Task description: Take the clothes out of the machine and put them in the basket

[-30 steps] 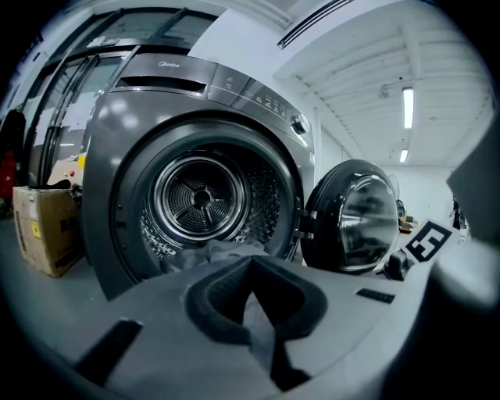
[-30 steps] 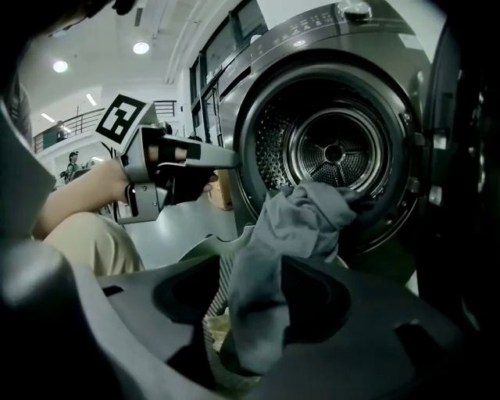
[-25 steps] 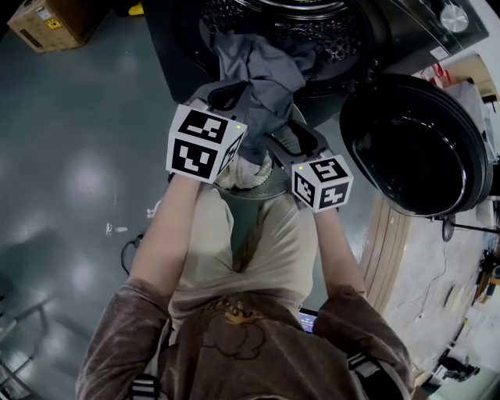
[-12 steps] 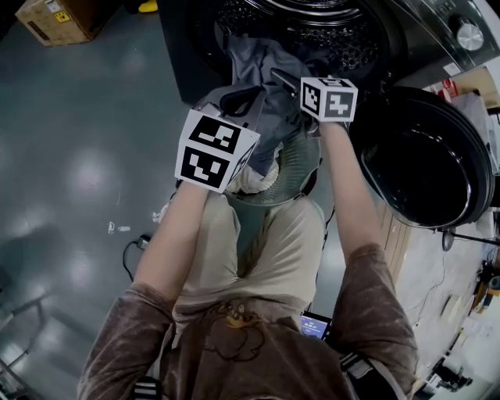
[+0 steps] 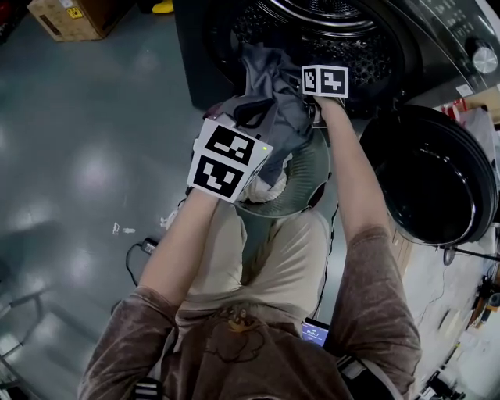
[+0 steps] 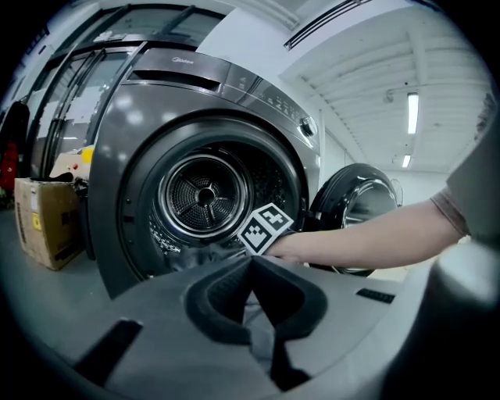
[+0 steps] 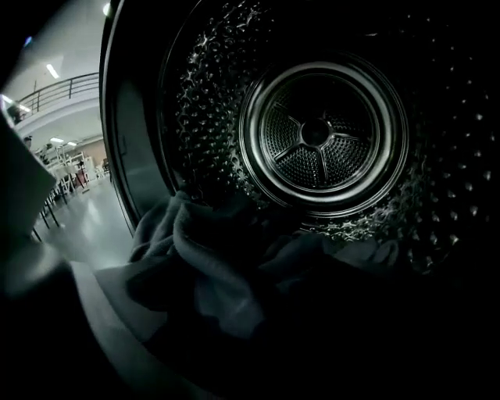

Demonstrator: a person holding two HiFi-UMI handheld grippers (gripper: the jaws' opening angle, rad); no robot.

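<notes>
- Basket (image 5: 311, 168) stands between the person's knees, below the left gripper (image 6: 258, 312).
- Left gripper is clenched on a grey garment (image 5: 273, 90), which hangs from the drum mouth over the basket rim.
- Right gripper (image 5: 324, 80) reaches past that garment into the drum (image 7: 320, 133); its jaws have just been opening and grasp nothing, with more clothes (image 7: 211, 266) heaped before them.
- Open door (image 5: 430, 176) stands right; box (image 5: 66, 16) far left.

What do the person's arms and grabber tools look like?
The left gripper is grey plastic with black pads. Each gripper carries a white cube with black square patterns, like the right gripper's cube. The sleeves are brown, soft-looking and short.
</notes>
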